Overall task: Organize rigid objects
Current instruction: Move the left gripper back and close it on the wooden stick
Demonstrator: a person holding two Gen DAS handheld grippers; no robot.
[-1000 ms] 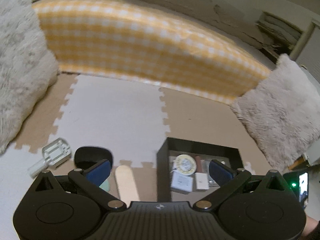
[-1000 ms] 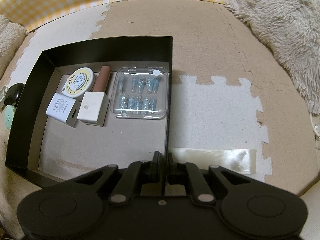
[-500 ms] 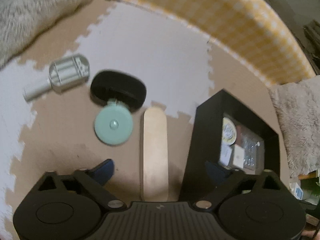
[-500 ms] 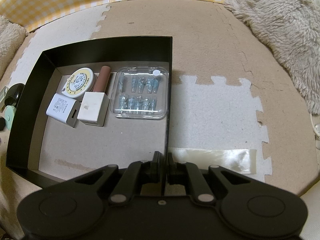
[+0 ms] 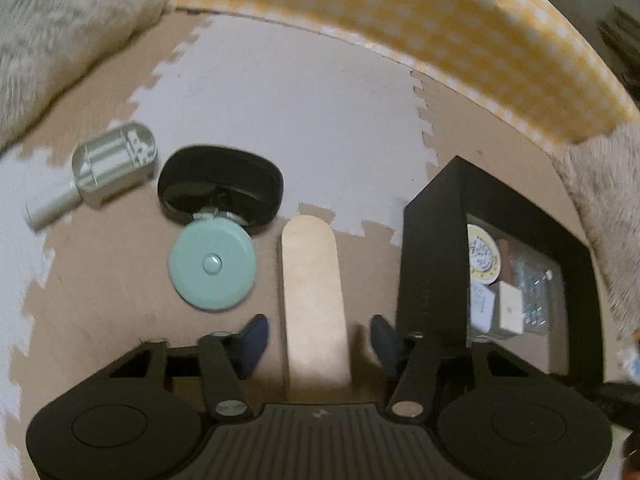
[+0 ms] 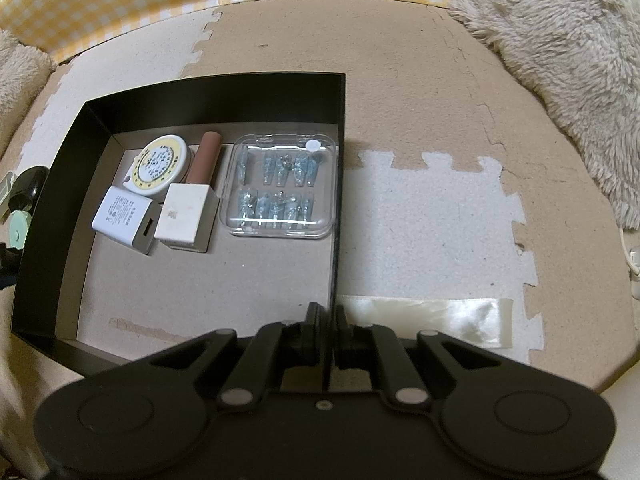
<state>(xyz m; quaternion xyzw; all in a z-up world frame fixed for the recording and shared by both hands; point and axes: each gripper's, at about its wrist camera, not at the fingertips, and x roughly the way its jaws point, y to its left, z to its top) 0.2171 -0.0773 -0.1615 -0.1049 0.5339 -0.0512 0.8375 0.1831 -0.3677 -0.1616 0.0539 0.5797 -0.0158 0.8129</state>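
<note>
A flat beige wooden stick [image 5: 312, 300] lies on the mat, its near end between my left gripper's [image 5: 318, 338] blue pads. The jaws are closing, and a small gap still shows on each side of the stick. Left of the stick sit a mint round disc [image 5: 212, 266], a black oval case [image 5: 220, 184] and a clear plastic holder [image 5: 112, 160]. My right gripper [image 6: 326, 322] is shut on the right wall of the black box [image 6: 340, 128]. Inside the box are a round tape measure [image 6: 162, 166], a brown tube [image 6: 205, 156], a white charger [image 6: 126, 220], a white block [image 6: 184, 216] and a clear case [image 6: 282, 188].
The black box [image 5: 432, 260] stands just right of the stick. A yellow checked cushion edge [image 5: 440, 28] borders the far side of the foam puzzle mat [image 5: 300, 100]. Fluffy pillows [image 6: 560, 60] lie at the sides. A strip of shiny tape [image 6: 432, 320] lies right of the box.
My left gripper has dropped and tipped down over the wooden stick, and its jaws have narrowed around it. The right gripper has stayed in place on the box wall.
</note>
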